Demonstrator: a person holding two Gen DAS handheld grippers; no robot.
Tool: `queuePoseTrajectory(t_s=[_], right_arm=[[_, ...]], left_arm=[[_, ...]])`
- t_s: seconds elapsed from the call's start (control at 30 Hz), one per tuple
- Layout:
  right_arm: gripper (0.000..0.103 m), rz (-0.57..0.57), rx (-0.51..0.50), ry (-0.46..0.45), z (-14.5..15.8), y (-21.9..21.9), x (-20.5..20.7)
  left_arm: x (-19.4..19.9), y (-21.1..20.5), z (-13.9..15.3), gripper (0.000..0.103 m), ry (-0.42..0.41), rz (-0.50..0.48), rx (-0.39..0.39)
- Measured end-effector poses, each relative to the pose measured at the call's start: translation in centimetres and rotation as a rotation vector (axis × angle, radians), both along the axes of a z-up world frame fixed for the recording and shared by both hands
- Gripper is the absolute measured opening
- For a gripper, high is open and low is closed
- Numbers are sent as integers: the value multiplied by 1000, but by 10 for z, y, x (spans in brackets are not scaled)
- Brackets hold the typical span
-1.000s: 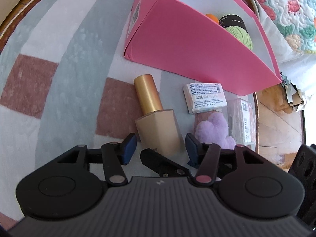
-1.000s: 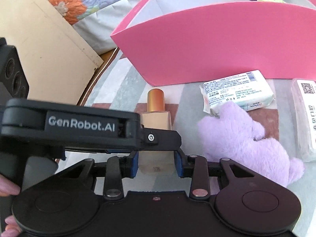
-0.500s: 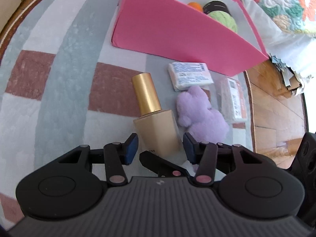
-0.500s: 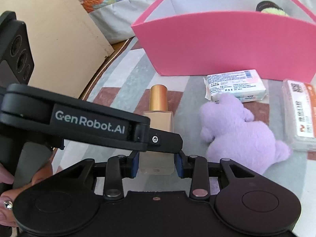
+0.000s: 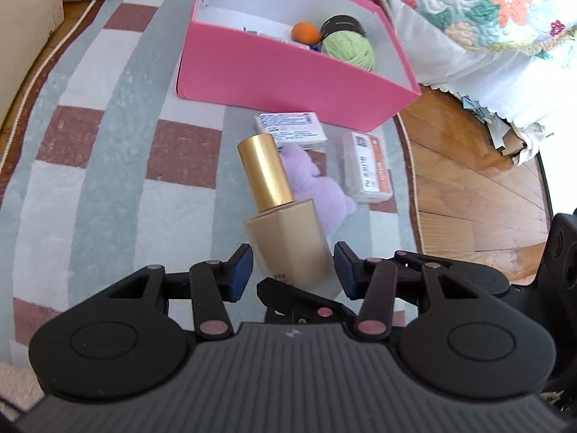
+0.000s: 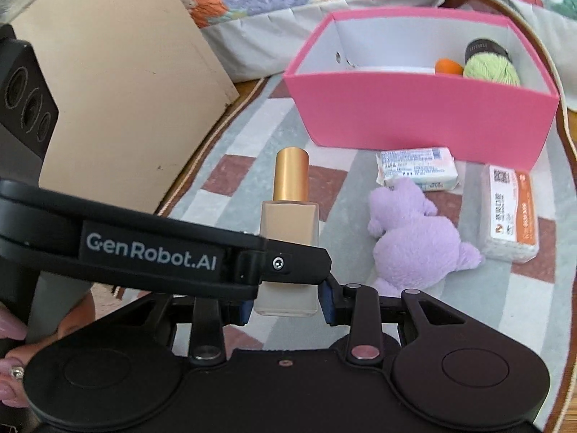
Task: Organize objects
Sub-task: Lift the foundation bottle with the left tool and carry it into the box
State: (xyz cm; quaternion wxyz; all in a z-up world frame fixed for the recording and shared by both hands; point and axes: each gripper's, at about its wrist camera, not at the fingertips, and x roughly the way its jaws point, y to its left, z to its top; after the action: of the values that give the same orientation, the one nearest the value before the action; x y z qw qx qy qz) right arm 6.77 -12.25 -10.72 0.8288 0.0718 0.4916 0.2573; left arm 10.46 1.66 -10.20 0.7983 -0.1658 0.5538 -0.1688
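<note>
**Bottle clamped in my right gripper, above the rug**

My right gripper (image 6: 285, 305) is clamped on the base of the bottle (image 6: 290, 249), its blue pads pressed against both sides; the gold cap (image 6: 292, 178) points toward the pink box (image 6: 414, 115). My left gripper (image 5: 292, 270) has its fingers apart, one on each side of the bottle (image 5: 288, 238) without touching it. On the striped rug (image 5: 108, 166) lie a purple plush toy (image 6: 418, 241), a white packet (image 6: 416, 167) and an orange-labelled packet (image 6: 512, 213). In the box sit green yarn (image 5: 348, 48) and an orange ball (image 5: 305, 32).
</note>
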Motion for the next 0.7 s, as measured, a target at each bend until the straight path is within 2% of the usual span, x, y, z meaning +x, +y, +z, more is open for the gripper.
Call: queuePoseTrajectory(t_s=[0.37,0.7], right_arm=[[41,19,16,-83,48,-9,-11],[41,3,43,-184,80,-13,-14]], left_arm=[[-15,-1,55,47,-89,-7,-1],[-16,-3,90,47,-184,-1,10]])
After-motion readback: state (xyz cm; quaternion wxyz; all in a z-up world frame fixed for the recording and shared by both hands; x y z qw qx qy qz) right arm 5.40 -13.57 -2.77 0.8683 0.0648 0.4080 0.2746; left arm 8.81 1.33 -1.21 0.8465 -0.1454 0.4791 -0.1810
